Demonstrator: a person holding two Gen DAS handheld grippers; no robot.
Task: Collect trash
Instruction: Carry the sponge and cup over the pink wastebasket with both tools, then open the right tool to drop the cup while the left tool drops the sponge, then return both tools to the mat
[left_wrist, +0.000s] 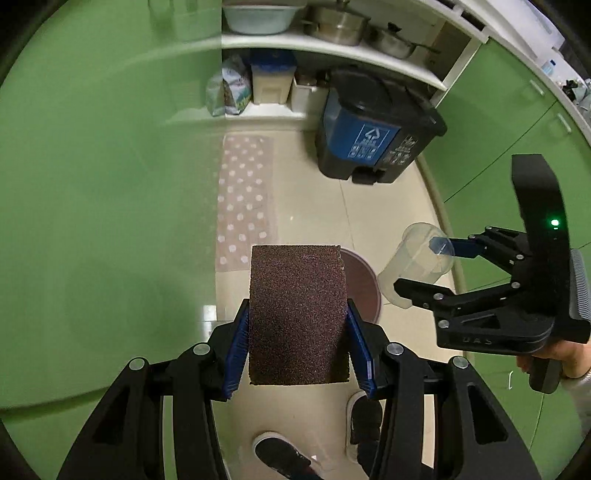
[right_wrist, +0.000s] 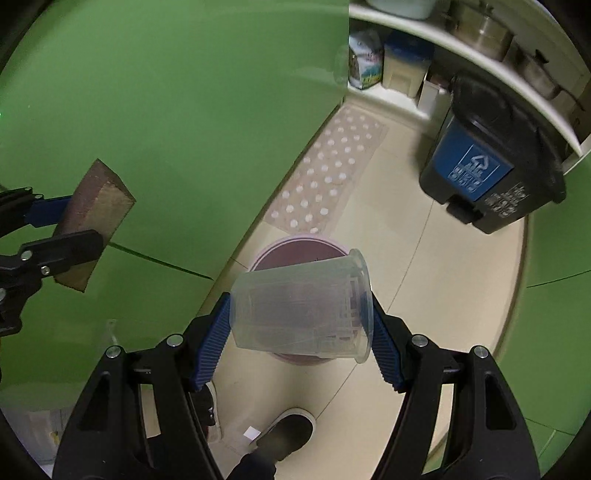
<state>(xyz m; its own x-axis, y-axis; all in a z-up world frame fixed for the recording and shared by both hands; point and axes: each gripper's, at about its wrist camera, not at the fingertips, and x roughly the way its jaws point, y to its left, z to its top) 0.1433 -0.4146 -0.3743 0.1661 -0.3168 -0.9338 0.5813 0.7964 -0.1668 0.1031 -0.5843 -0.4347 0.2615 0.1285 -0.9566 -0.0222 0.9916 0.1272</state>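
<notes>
My left gripper (left_wrist: 298, 332) is shut on a dark brown sponge block (left_wrist: 298, 314), held above the floor; the sponge block also shows at the left of the right wrist view (right_wrist: 98, 210). My right gripper (right_wrist: 301, 325) is shut on a clear plastic cup (right_wrist: 301, 310) lying on its side; the cup also shows in the left wrist view (left_wrist: 417, 266) with the right gripper (left_wrist: 436, 266) around it. Both are above a round pink bin (right_wrist: 295, 251) with a dark inside, partly seen in the left wrist view (left_wrist: 364, 288).
A black and blue pedal bin (left_wrist: 373, 136) stands ahead by the open shelves (left_wrist: 332, 48) with pots. Green cabinet doors (left_wrist: 103, 184) flank a narrow tiled floor. A dotted pink mat (left_wrist: 243, 195) lies along the left. The person's shoes (right_wrist: 284, 432) are below.
</notes>
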